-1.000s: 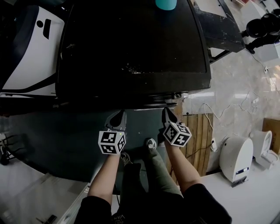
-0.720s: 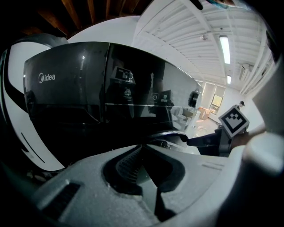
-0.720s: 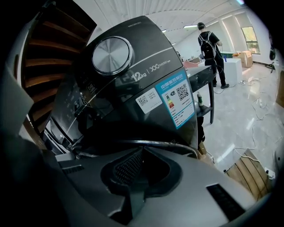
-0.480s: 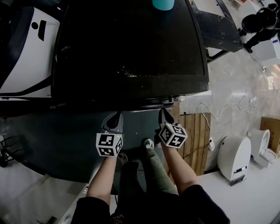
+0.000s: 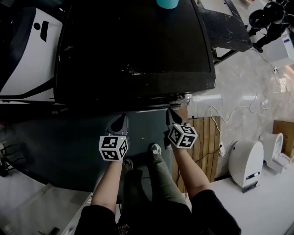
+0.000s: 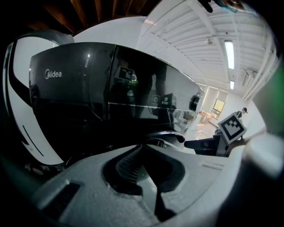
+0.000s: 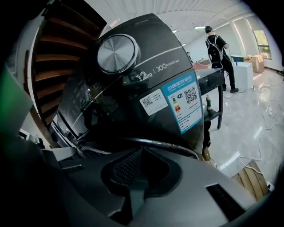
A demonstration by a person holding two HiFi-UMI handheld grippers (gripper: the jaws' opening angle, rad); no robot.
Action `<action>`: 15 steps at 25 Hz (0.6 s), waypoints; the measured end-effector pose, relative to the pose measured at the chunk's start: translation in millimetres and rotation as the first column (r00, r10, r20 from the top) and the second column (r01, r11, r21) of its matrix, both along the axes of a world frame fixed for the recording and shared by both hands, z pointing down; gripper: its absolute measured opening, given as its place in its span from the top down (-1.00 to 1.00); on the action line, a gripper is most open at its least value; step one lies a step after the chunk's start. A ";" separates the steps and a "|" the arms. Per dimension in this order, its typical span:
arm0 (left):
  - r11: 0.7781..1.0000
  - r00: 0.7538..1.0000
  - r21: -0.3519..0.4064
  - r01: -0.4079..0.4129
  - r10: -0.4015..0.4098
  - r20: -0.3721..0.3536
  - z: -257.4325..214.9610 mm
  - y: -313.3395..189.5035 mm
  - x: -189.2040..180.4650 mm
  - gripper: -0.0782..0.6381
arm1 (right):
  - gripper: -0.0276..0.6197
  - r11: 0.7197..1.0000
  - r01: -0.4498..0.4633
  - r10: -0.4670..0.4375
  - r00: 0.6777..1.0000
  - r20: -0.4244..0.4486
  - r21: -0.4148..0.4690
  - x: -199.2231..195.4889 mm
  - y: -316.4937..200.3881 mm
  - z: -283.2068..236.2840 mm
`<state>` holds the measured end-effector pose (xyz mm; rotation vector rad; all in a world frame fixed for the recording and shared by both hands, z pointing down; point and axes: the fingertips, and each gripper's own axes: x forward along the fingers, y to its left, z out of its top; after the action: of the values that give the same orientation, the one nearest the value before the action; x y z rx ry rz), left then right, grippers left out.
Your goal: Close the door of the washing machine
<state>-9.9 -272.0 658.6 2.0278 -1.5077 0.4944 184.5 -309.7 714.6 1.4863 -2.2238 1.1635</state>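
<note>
From up here the washing machine (image 5: pixel 138 50) is a broad black top, with a teal object (image 5: pixel 166 3) at its far edge and a white appliance (image 5: pixel 27 59) just beside it on the left. Both grippers point at its near edge, jaws together: left gripper (image 5: pixel 120 120) over a dark curved panel (image 5: pixel 55 147), right gripper (image 5: pixel 171 114) near the corner. A wooden pallet (image 5: pixel 206 137), loose cables (image 5: pixel 229 112) and a white device (image 5: pixel 245 163) lie to the right.

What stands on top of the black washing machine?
A teal round object stands at the far edge of the washing machine, mostly outside the picture, so its kind is unclear. Pale specks lie nearer.
</note>
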 end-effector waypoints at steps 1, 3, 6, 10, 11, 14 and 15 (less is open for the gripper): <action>1.000 1.000 0.000 -0.009 0.009 0.007 -1.8 2.8 0.8 0.75 | 0.91 1.000 0.010 -0.010 1.000 0.010 -0.002 -0.2 2.3 -2.0; 1.000 1.000 0.001 -0.027 0.027 0.014 -6.2 8.7 2.5 0.75 | 0.91 1.000 0.022 -0.022 1.000 -0.002 0.010 2.9 9.0 -8.6; 0.998 0.998 0.014 -0.062 0.062 0.019 -16.2 17.0 7.2 0.75 | 0.91 0.999 -0.004 0.005 1.000 -0.025 0.032 15.5 22.2 -24.3; 0.993 0.994 0.045 -0.110 0.110 0.023 -33.0 28.8 13.7 0.75 | 0.91 0.995 -0.062 0.066 0.996 -0.056 0.073 32.2 46.4 -54.2; 0.991 0.992 0.053 -0.122 0.121 0.024 -37.8 32.3 14.5 0.75 | 0.91 0.993 -0.081 0.087 0.994 -0.066 0.086 35.8 53.4 -62.1; 0.983 0.986 0.076 -0.166 0.163 0.035 -52.5 44.9 16.2 0.75 | 0.91 0.983 -0.137 0.147 0.986 -0.077 0.122 43.3 75.3 -86.7; 0.980 0.983 0.085 -0.180 0.177 0.036 -57.2 49.7 16.7 0.75 | 0.91 0.978 -0.159 0.169 0.983 -0.066 0.133 43.6 81.9 -96.3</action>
<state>6.7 -222.3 601.4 2.2462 -1.3922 0.5384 228.1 -227.7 618.2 1.7643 -2.1952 1.0051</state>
